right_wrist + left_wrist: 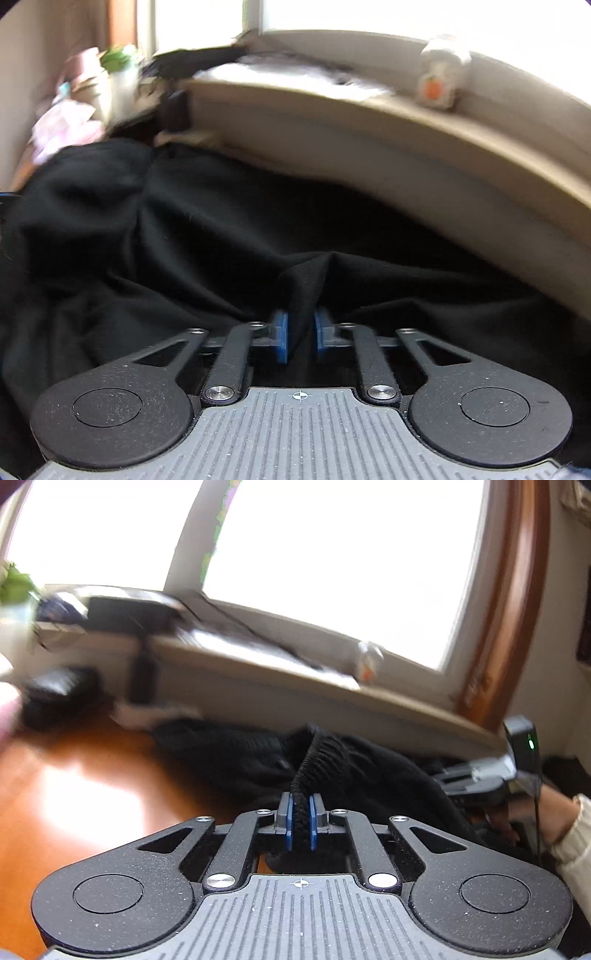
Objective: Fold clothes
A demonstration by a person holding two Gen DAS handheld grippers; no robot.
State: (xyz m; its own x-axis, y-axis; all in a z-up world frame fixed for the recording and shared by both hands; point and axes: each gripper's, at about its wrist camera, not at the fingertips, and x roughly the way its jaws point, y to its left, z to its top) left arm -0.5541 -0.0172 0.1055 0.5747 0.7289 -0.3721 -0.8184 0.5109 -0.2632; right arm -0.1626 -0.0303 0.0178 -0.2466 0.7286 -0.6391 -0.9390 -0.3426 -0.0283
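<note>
**Ana:** Between the blue pads of the left claw (300,821) sits a ribbed, elastic-looking band of the black garment (325,760); that claw is clamped on it.

**Ben:** And where does the rest of the cloth lie?

**Ana:** It runs away from the claw in a dark heap on the orange-brown tabletop (85,794), close under the pale window sill (258,664).

**Ben:** What about the right claw (301,332)?

**Ana:** Its pads pinch a raised fold of the same black garment (221,229). From its own camera the cloth fills nearly the whole lower view, creased and bunched, reaching up to the sill (369,122).

**Ben:** Can you see one claw from the other?

**Ana:** From the left camera, yes: the right claw (476,779) shows at the far right edge over the cloth, with a green light on its body and a hand (517,812) in a cream sleeve (572,842) behind it.

**Ben:** Anything else on the sill?

**Ana:** A small pale bottle (441,72) with an orange mark, blurred. At the left end stands something green, like a plant (118,57), too smeared to tell more.
</note>
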